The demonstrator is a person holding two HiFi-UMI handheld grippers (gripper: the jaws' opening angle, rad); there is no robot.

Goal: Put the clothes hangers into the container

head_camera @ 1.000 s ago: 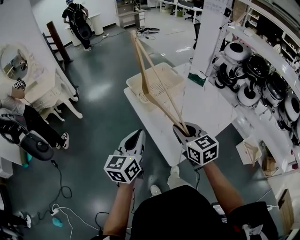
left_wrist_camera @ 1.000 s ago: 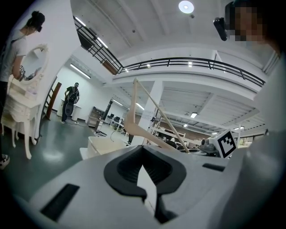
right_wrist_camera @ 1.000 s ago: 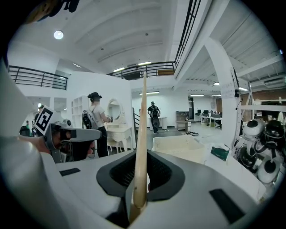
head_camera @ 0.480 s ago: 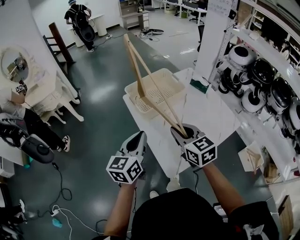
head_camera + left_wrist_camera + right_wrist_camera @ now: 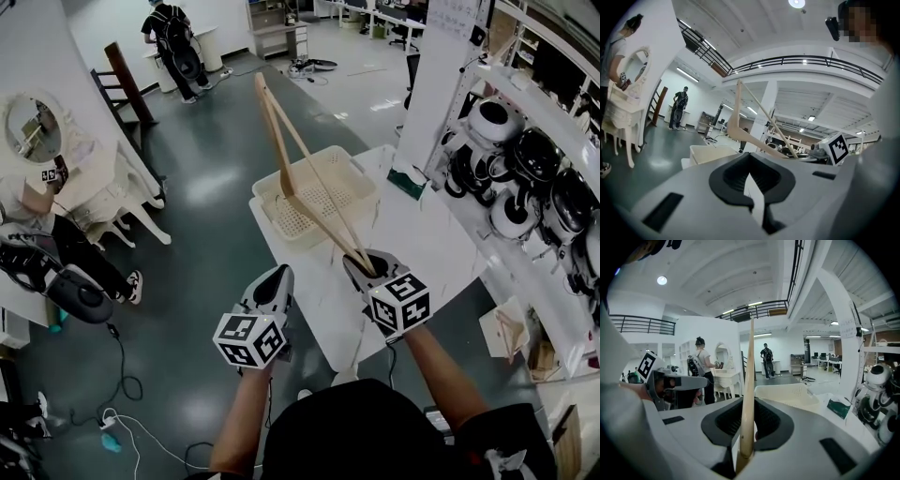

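Note:
A wooden clothes hanger point(image 5: 284, 173) sticks up and forward from my right gripper point(image 5: 361, 262), which is shut on its lower end. In the right gripper view the hanger point(image 5: 750, 380) rises straight from between the closed jaws of the right gripper point(image 5: 746, 449). The hanger's raised end hangs over a beige perforated basket point(image 5: 352, 165) at the far end of a white table point(image 5: 412, 234). My left gripper point(image 5: 272, 281) is held beside the table's near left edge, shut and empty. The left gripper view shows the left gripper point(image 5: 757, 206), with the hanger point(image 5: 745, 136) and basket point(image 5: 705, 152) ahead.
A green box point(image 5: 405, 178) lies on the table past the basket, near a white pillar point(image 5: 441, 75). Shelves of round appliances point(image 5: 525, 169) line the right. A person point(image 5: 37, 216) stands at a white dresser on the left; another point(image 5: 173, 37) stands far back. Cables point(image 5: 122, 375) lie on the floor.
Both grippers have moved forward together towards the table and basket. The hanger stays in the right gripper at the same tilt; the basket now lies nearer beneath its raised end.

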